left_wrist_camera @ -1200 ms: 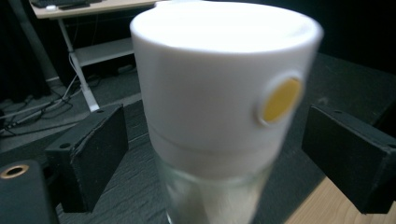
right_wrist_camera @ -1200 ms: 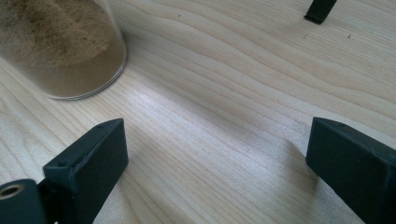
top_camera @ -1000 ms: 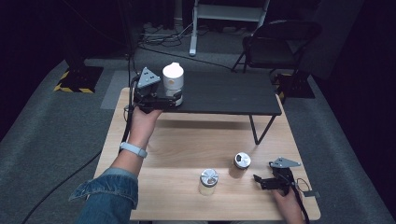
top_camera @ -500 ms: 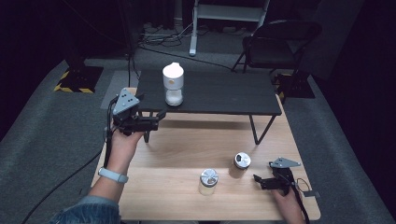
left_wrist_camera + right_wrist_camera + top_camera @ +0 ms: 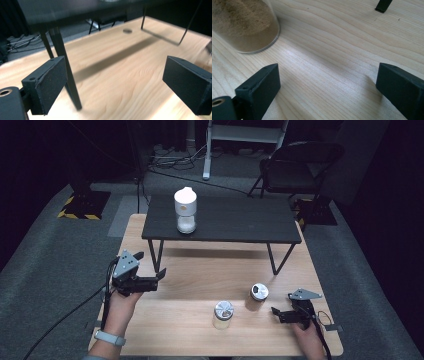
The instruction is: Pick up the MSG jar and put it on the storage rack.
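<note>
A jar with a white top (image 5: pixel 185 210) stands on the left part of the low black table (image 5: pixel 240 222), with no gripper near it. Two glass jars with silver lids stand on the wooden table (image 5: pixel 200 270): one (image 5: pixel 223 314) near the front middle, the other (image 5: pixel 258 296) to its right. My left gripper (image 5: pixel 152 267) hovers open and empty over the wooden table's left side, beside a black table leg (image 5: pixel 65 72). My right gripper (image 5: pixel 276 315) rests open and empty at the front right. A jar of brown powder (image 5: pixel 244 25) stands just ahead of its left jaw.
The black table stands on thin legs on the back half of the wooden table, leaving a gap beneath it. A folding chair (image 5: pixel 295 165) and cables (image 5: pixel 170 160) lie on the floor beyond. The wooden table's front edge is close to both hands.
My left gripper has let go of the white-topped jar on the black table and drawn back and down to the wooden table's left side. The right gripper has stayed put.
</note>
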`<state>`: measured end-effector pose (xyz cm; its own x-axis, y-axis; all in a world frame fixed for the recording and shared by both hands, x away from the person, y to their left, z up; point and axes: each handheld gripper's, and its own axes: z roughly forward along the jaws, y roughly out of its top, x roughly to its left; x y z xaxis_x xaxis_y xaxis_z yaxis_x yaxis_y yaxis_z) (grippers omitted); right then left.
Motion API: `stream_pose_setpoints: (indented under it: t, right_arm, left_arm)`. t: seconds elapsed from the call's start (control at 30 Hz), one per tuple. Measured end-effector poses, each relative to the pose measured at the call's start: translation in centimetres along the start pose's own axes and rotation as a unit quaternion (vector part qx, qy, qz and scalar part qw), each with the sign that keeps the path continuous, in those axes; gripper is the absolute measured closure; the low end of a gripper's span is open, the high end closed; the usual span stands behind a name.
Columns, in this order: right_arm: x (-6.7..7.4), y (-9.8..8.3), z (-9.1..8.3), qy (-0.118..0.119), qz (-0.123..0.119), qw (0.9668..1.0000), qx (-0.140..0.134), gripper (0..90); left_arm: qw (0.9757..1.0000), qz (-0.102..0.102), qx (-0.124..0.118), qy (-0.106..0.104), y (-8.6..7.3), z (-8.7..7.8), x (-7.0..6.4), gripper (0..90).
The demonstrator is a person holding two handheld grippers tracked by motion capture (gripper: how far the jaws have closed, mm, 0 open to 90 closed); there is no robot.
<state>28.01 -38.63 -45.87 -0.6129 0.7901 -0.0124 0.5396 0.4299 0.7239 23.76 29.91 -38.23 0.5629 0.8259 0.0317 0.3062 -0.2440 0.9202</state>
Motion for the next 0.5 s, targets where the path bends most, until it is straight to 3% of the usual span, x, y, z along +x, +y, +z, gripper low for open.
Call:
stream_pose_setpoints:
  t: [0.23,0.3,0.5]
  right_arm:
    - [0.0,0.0,0.0,0.000,0.000,1.0000,0.000,5.5]
    - [0.0,0.0,0.0,0.000,0.000,1.0000,0.000,5.5]
    - [0.0,0.0,0.0,0.000,0.000,1.0000,0.000,5.5]
  left_arm:
    - [0.9992,-0.017,0.034,0.011,-4.0,0.9,-0.4,6.0]
    - [0.9983,-0.017,0.053,0.015,-4.6,1.5,-0.4,6.1]
    - [0.9945,-0.042,0.094,0.016,-6.3,2.9,-0.4,6.0]
